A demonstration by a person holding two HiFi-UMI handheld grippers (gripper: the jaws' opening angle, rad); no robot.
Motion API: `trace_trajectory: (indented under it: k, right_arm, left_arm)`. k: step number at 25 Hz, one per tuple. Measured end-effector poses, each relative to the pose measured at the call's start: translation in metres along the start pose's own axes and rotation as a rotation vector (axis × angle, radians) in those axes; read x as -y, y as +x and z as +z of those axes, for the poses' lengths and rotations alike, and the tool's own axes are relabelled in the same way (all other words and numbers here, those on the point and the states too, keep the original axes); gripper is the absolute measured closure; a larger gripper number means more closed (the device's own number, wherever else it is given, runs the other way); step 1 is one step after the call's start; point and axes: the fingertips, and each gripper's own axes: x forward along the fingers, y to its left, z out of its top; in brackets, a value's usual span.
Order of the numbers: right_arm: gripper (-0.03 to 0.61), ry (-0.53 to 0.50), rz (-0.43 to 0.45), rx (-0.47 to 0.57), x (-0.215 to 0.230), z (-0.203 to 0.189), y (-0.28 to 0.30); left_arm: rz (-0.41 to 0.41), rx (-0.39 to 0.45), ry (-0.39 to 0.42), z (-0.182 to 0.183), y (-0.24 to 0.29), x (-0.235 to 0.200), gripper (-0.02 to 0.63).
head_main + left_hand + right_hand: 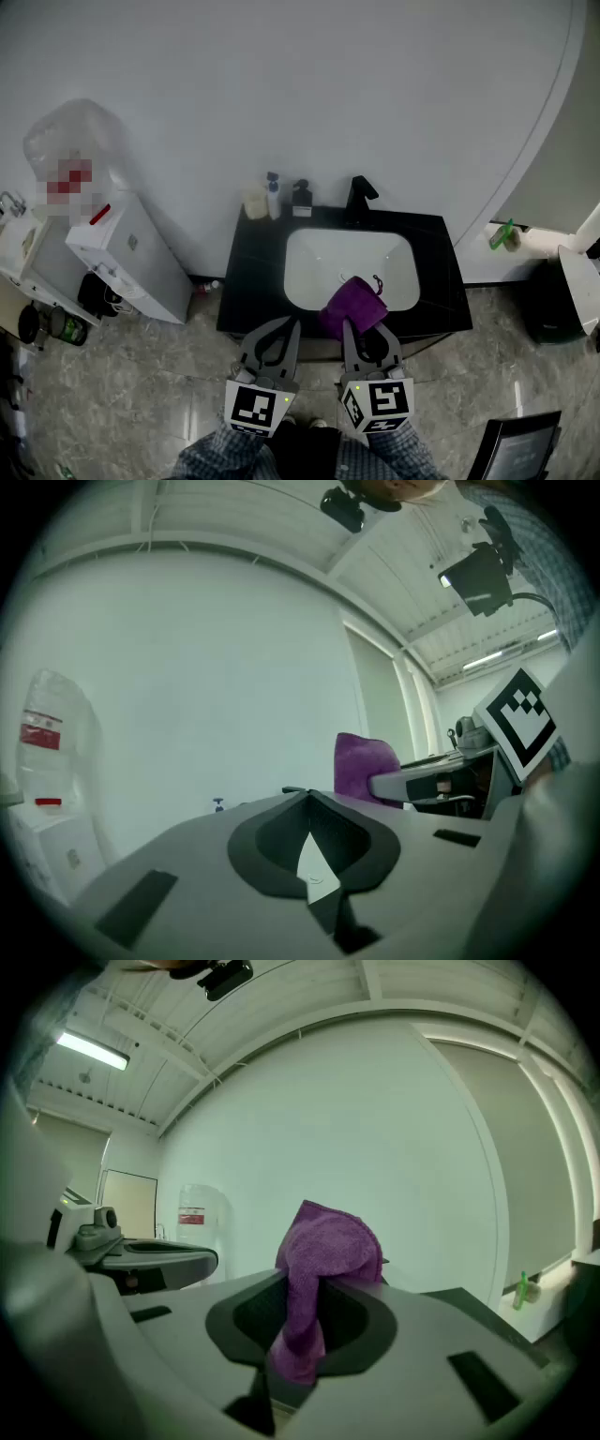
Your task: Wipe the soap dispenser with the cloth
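The right tool point(362, 330) is clamped on the purple cloth point(353, 304), and the left tool point(287, 328) is closed on nothing (both at the counter's point(251, 292) near edge). The soap dispenser point(301, 198) stands at the back. Wiping hasn't begun, I'd judge; next comes a forward reach.

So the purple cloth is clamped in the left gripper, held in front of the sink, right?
Not the left: the right gripper view shows the purple cloth clamped in the right gripper, in front of the sink. The left gripper is shut, empty.
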Motion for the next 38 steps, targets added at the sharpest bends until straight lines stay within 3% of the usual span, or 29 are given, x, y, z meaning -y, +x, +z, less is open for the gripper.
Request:
trace_trajectory:
  k: [11, 16, 21, 38]
  right_arm:
    - [0.5, 0.008, 0.004, 0.0, 0.0, 0.0, -0.001]
    - [0.5, 0.028, 0.001, -0.002, 0.003, -0.002, -0.003]
    - [0.5, 0.034, -0.004, -0.002, 0.008, -0.003, -0.007]
    - [0.5, 0.03, 0.057, 0.004, 0.029, -0.004, -0.033]
  left_arm:
    - [-0.003, -0.053, 0.004, -0.007, -0.003, 0.002, 0.612]
    - [0.0, -0.027, 0.002, -0.003, -0.002, 0.004, 0.612]
    - [0.004, -0.054, 0.009, -0.007, -0.006, 0.01, 0.612]
    - [0.069, -0.057, 0.027, 0.0, -0.014, 0.045, 0.612]
